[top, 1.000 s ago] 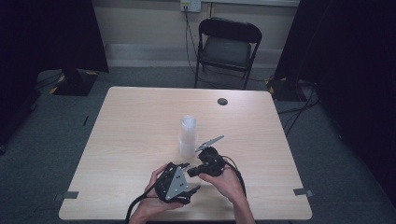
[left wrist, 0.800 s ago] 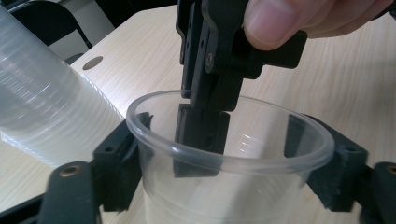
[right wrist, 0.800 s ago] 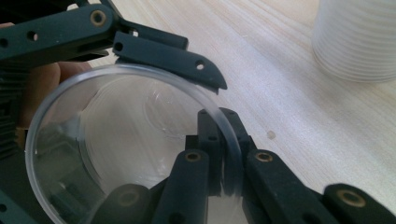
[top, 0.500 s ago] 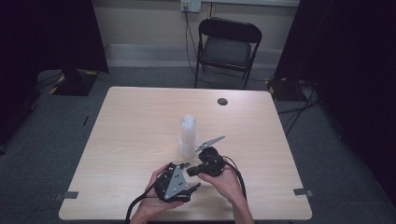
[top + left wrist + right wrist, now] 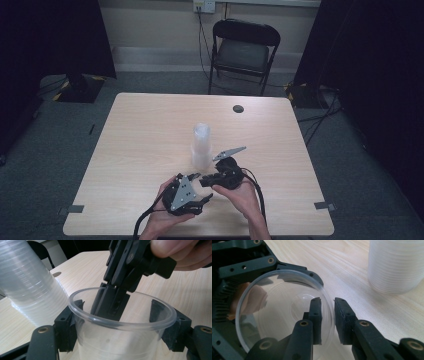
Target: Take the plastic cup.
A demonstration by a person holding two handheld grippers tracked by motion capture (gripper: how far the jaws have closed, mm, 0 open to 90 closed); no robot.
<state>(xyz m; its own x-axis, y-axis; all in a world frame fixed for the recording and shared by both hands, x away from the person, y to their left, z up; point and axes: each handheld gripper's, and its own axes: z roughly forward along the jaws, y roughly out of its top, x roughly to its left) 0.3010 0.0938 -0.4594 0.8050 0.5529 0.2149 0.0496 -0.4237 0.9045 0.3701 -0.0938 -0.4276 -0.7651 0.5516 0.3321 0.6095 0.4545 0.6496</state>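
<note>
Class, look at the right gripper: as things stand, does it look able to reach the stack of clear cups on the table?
Probably yes. The right gripper has its jaws astride the rim of the single cup that the left gripper clamps, and they have just been opening. The stack of cups stands close beside it, with bare table between.

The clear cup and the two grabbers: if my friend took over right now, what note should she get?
Left gripper: shut on the clear cup, a pad on each side, cup mouth facing the right gripper.
Right gripper: one jaw inside the cup, one outside, straddling the rim. Its jaws have just been opening, and a gap now shows at the wall, so it has let go.
The stack of cups stands upright on the table, just beyond the hands.
Done: one cup is off the stack and handed to the left gripper.
Left: probably pull the right gripper clear, then set the cup down.
</note>
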